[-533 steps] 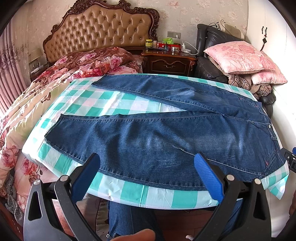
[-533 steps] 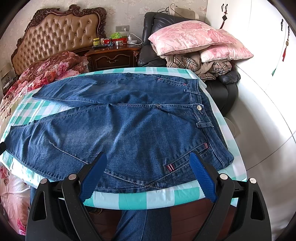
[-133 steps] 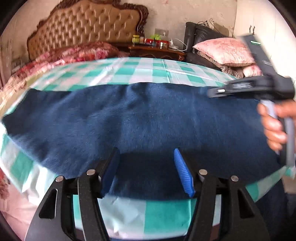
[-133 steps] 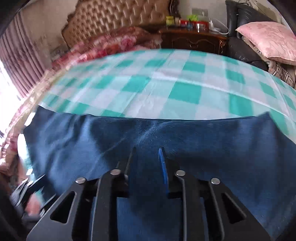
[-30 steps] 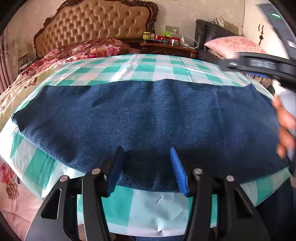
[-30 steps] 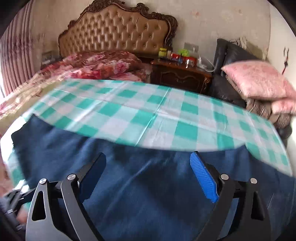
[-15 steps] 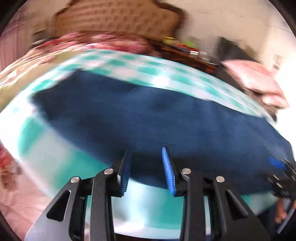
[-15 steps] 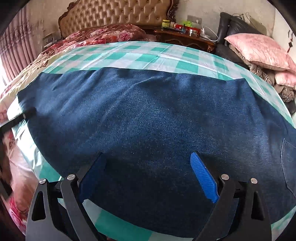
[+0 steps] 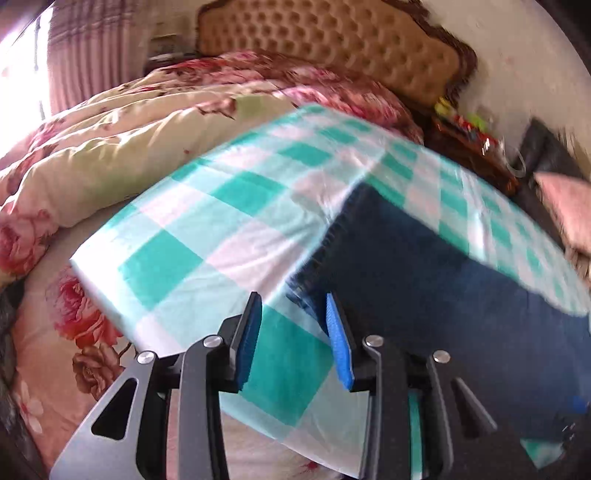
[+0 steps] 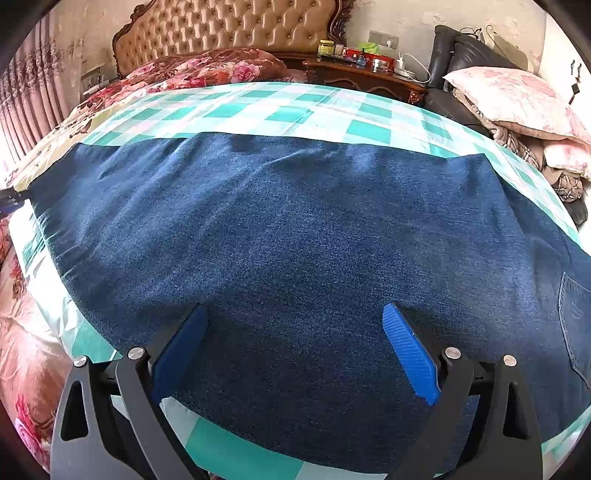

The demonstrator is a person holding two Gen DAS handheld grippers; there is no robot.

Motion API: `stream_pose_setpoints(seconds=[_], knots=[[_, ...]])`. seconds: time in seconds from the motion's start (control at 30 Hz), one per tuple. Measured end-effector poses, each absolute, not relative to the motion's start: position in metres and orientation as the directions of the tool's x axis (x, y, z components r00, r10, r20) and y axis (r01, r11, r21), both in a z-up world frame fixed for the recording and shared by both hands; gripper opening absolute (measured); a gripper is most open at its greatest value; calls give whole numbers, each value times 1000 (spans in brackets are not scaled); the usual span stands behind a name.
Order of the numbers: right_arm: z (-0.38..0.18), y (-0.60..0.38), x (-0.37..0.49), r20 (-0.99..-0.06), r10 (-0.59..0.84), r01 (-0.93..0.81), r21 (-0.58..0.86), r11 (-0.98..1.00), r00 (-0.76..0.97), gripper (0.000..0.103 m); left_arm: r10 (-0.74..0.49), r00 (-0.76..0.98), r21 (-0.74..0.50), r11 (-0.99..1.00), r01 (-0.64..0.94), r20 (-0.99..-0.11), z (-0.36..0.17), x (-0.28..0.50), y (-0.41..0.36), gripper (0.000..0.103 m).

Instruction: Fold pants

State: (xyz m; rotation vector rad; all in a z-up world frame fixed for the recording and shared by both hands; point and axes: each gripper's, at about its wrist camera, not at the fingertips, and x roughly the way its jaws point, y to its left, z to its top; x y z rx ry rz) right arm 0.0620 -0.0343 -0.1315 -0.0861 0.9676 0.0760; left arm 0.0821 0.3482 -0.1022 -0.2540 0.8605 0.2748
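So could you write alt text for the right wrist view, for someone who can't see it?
Dark blue jeans, folded lengthwise, lie flat across a teal-and-white checked cloth, with the right hand-held gripper open just above their near edge. Behind are a tufted headboard, a floral quilt, a cluttered nightstand and pink pillows.

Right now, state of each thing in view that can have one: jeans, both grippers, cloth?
dark blue denim jeans: folded lengthwise, flat on the cloth, back pocket up.
left gripper: part open, holding nothing, at the jeans' hem end.
right gripper: wide open, empty, over the near edge of the jeans.
teal and white checked cloth: spread flat under the jeans.
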Motion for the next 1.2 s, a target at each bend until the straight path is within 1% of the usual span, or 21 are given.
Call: stream_pose_setpoints(seconds=[0.13,0.17,0.2,0.3,0.43,0.53,0.57,0.63,0.67,0.77,0.87,0.93,1.0,1.03,1.07,1.1,1.13,1.2], knots=[[-132,-34,62,-825,26,-103,-40,994,565,92,126,621,-87,950,-301,-774,-115,86,339,34],[-132,-34,62,-825,26,-103,-40,994,565,92,125,623,-81,953,-292,-773,-115,87,338,31],[-132,-34,62,-825,26,-103,-39,994,565,92,108,626,-88,958,-274,-772,-116,89,335,21],[-132,-34,62,-826,24,-98,-38,994,563,92,96,629,-97,959,-265,-772,-118,91,332,14],[-130,-35,64,-837,20,-86,-33,996,546,91,81,636,-126,954,-273,-768,-120,89,335,14],[-121,-35,69,-841,48,-75,9,997,539,81,80,636,-127,954,-273,-767,-120,88,335,14],[-115,-32,75,-838,67,-82,27,996,542,80,76,637,-132,953,-273,-767,-121,88,336,13],[-105,-21,88,-832,94,-108,42,993,547,68,67,641,-146,950,-274,-765,-121,88,337,13],[-99,-12,101,-826,113,-124,52,991,552,66,62,643,-153,950,-274,-764,-121,88,338,13],[-88,15,138,-812,150,-172,62,983,564,63,56,646,-158,950,-268,-761,-120,88,339,13],[-95,45,179,-824,192,-231,76,970,534,60,43,650,-175,948,-267,-759,-120,88,341,13],[-110,59,204,-842,135,-228,15,974,523,59,31,657,-194,944,-268,-754,-120,87,344,13],[-126,61,217,-856,70,-205,-42,978,513,59,30,667,-200,943,-267,-745,-119,85,344,17],[-130,61,219,-849,60,-200,-55,978,525,60,29,673,-207,941,-267,-739,-118,84,345,26],[-131,61,218,-832,48,-197,-75,977,552,65,29,679,-212,940,-269,-733,-118,82,346,31],[-131,60,217,-828,39,-190,-83,978,560,65,37,688,-206,941,-269,-725,-116,81,345,40],[-132,59,215,-824,36,-178,-79,981,565,66,49,690,-192,944,-268,-723,-116,80,344,42],[-132,58,213,-817,28,-168,-85,982,576,68,73,681,-151,953,-264,-729,-117,83,341,43]])
